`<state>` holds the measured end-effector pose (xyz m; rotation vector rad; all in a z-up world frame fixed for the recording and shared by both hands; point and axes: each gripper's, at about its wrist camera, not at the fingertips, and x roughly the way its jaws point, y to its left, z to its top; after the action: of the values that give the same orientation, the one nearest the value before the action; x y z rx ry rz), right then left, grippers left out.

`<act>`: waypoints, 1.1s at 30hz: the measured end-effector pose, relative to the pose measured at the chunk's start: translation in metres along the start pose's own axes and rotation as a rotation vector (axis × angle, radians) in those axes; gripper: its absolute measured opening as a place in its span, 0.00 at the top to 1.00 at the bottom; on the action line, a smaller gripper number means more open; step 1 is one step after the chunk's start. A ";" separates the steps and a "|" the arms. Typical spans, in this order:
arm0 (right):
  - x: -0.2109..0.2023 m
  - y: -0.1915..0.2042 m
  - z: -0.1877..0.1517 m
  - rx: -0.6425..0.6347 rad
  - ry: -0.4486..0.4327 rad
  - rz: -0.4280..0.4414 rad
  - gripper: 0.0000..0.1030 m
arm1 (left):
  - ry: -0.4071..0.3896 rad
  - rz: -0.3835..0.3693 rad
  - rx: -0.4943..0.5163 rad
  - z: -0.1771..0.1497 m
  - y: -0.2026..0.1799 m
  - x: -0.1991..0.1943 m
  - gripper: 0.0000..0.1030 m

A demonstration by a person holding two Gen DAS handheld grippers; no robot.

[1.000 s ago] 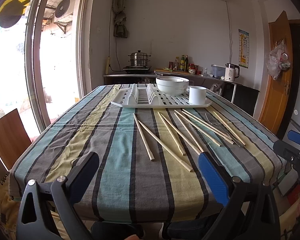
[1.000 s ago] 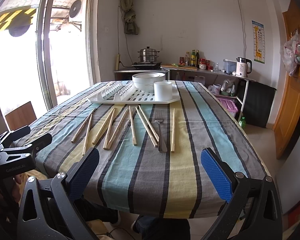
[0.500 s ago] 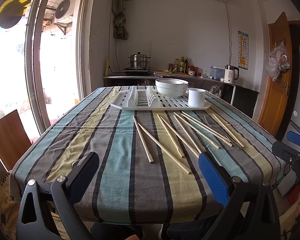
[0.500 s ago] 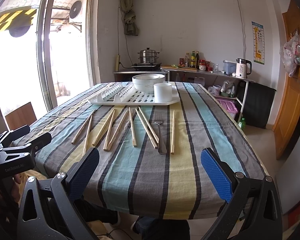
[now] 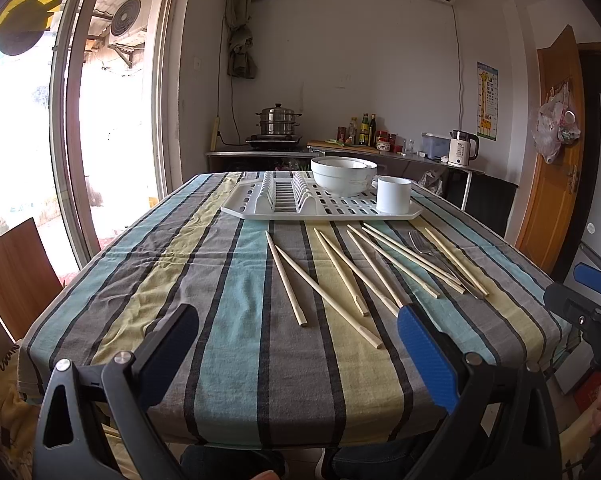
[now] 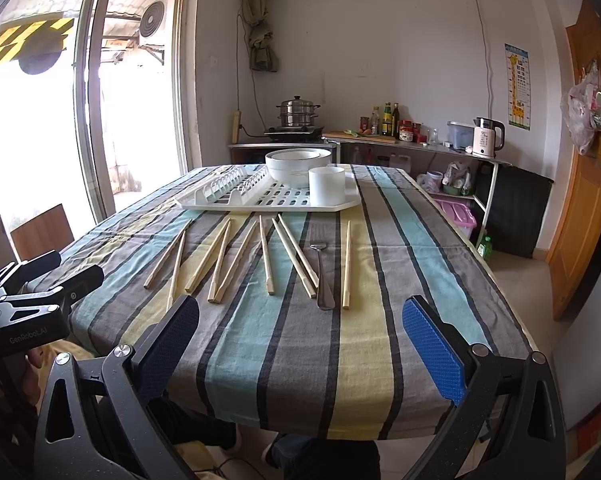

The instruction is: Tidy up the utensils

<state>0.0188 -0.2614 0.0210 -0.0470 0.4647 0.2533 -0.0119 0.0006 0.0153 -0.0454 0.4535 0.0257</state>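
Several wooden chopsticks (image 5: 328, 292) (image 6: 266, 256) lie fanned out on the striped tablecloth, with a metal fork (image 5: 440, 260) (image 6: 322, 276) among them. Behind them a white drying rack (image 5: 320, 204) (image 6: 268, 196) holds a white bowl (image 5: 342, 176) (image 6: 296, 168) and a white cup (image 5: 393, 195) (image 6: 326, 186). My left gripper (image 5: 298, 344) is open and empty over the table's near edge. My right gripper (image 6: 300, 340) is open and empty, also at the near edge. Each gripper shows at the side of the other's view.
The table (image 5: 228, 320) has a wooden chair (image 5: 12, 276) at its left by a glass door. A counter (image 6: 380, 142) with a pot, bottles and a kettle stands at the back wall. An orange door (image 6: 584, 208) is on the right.
Both grippers have edged slightly forward toward the table; the objects on the table have not moved.
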 end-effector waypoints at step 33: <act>0.005 0.004 0.000 -0.005 0.005 0.005 0.01 | 0.008 0.009 0.004 -0.001 -0.001 0.008 0.02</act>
<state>0.0219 -0.2568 0.0193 -0.0515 0.4687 0.2595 -0.0054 -0.0003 0.0114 -0.0394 0.4621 0.0333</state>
